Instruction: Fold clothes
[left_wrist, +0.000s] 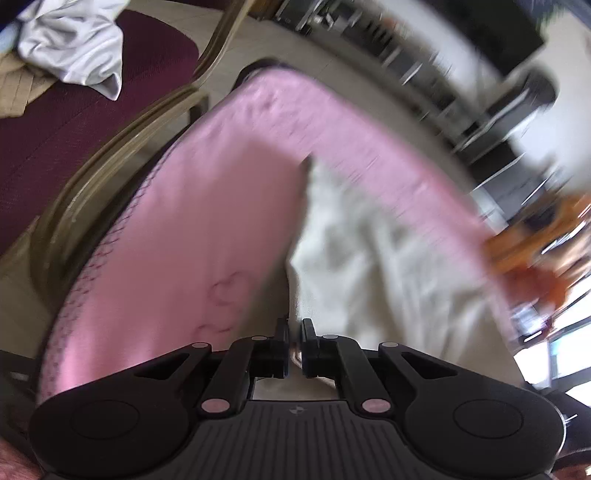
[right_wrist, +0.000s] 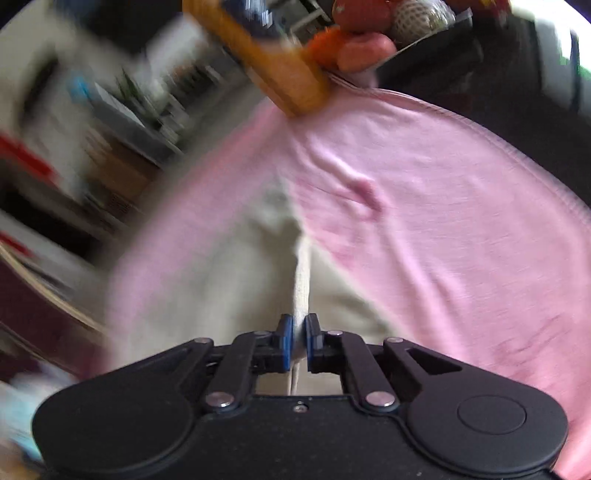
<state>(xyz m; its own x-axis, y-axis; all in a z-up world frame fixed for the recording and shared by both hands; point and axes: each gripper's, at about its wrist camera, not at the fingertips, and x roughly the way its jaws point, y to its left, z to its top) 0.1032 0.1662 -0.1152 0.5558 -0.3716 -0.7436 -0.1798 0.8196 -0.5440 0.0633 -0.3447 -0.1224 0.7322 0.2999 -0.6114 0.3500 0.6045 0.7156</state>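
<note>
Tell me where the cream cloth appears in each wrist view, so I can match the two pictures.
Left wrist view: the cream cloth fills the lower centre-right, running down into the left gripper.
Right wrist view: the cream cloth sits lower centre-left, its folded edge pinched in the right gripper.
Shared landmark: the pink fabric lying around the cloth.

Left tongs (left_wrist: 294, 334): jaws drawn nearly together, pointing downward, cloth edge pinched between them. Right tongs (right_wrist: 299, 330): jaws likewise closed on a cloth fold, angled downward.
</note>
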